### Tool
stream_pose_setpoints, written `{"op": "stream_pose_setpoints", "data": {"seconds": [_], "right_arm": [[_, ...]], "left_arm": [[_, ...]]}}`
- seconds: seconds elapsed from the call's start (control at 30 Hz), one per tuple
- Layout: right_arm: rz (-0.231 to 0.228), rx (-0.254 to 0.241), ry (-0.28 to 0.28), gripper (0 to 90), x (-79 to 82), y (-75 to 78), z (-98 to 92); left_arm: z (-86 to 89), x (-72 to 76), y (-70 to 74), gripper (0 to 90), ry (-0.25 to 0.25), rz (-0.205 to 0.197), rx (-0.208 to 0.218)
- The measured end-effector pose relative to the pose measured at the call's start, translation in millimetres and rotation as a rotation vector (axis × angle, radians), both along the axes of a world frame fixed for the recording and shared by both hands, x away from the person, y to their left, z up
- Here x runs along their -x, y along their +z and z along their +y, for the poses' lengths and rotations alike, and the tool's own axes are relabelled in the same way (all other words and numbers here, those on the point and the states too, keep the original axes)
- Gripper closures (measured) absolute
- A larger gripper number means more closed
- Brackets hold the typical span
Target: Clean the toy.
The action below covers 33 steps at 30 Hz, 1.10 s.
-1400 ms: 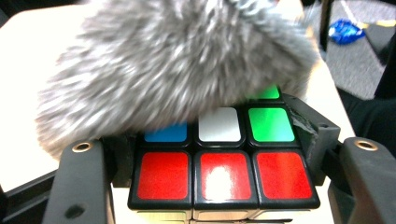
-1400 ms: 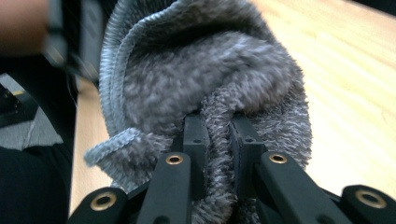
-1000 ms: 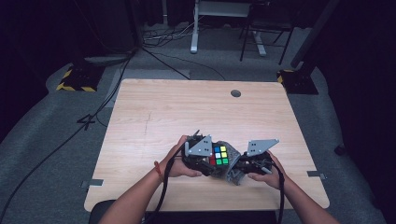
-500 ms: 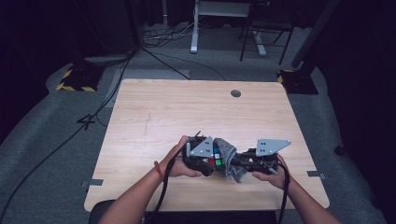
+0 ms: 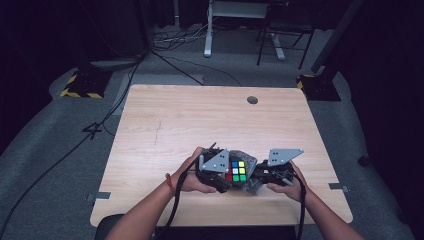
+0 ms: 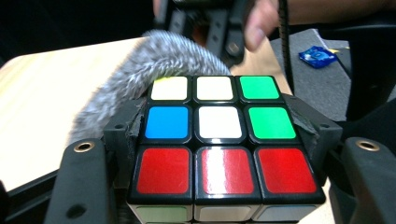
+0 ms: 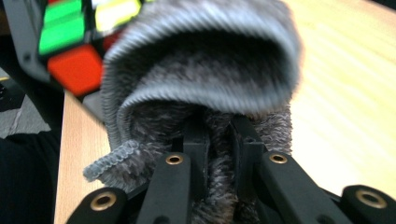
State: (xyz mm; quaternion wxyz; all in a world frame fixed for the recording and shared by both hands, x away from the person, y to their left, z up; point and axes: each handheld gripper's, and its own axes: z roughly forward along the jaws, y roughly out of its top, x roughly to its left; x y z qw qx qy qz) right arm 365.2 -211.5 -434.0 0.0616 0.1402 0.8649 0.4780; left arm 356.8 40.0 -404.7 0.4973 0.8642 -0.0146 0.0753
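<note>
The cube [image 6: 219, 135] shows red, white, green, blue and pale yellow squares in a black grid. The sock [image 7: 201, 70] is mottled grey, ribbed. The table [image 5: 200, 120] is light wood-grain.

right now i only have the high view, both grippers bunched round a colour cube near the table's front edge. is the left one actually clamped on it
Observer: Yes. In the left gripper view the left gripper has its jaws pressed on opposite sides of the cube.
Operator: what's the grey stuff next to it
Observer: A fuzzy grey sock. The right gripper view shows its ribbed cuff gaping open toward the camera.
Operator: right gripper got hold of it
Observer: Yes, the right gripper has its jaws closed on a fold of the sock just below the cuff.
Operator: cube inside the sock yet
Observer: No. The left gripper view shows the sock arching over the cube's far left corner, with the whole top face bare.
</note>
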Motion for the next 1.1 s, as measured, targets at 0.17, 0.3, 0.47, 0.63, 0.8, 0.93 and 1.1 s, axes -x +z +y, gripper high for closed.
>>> {"op": "stream_pose_setpoints", "data": {"seconds": [0.17, 0.3, 0.47, 0.63, 0.8, 0.93, 1.1], "right_arm": [[0.007, 0.009, 0.039, 79.8, 3.9, -4.3, 6.5], [-0.010, -0.056, 0.048, 79.7, 6.7, 5.0, -0.3], [-0.043, -0.070, 0.030, 79.6, 8.1, 10.8, -2.3], [-0.068, -0.094, 0.002, 79.6, 4.9, 16.4, -5.3], [-0.057, -0.063, -0.042, 79.7, -0.7, 15.5, -4.3], [-0.028, -0.027, -0.026, 79.6, -2.5, 9.0, -1.0], [0.015, -0.012, 0.010, 79.6, -3.1, 2.5, 1.0]], "left_arm": [[7.4, -8.0, -1.3, 33.6, 0.037, 0.005, -0.002], [5.8, -10.2, -5.4, 33.7, 0.052, 0.002, -0.031], [1.7, -9.8, -7.9, 33.6, 0.052, 0.009, -0.039], [-2.0, -7.1, -9.6, 33.6, 0.035, 0.010, -0.053], [-4.1, -0.7, -4.9, 33.6, 0.007, 0.000, -0.035], [0.7, -1.2, 0.1, 33.6, 0.006, 0.005, 0.009], [0.8, -4.6, -1.9, 33.5, 0.039, -0.007, -0.007]]}}
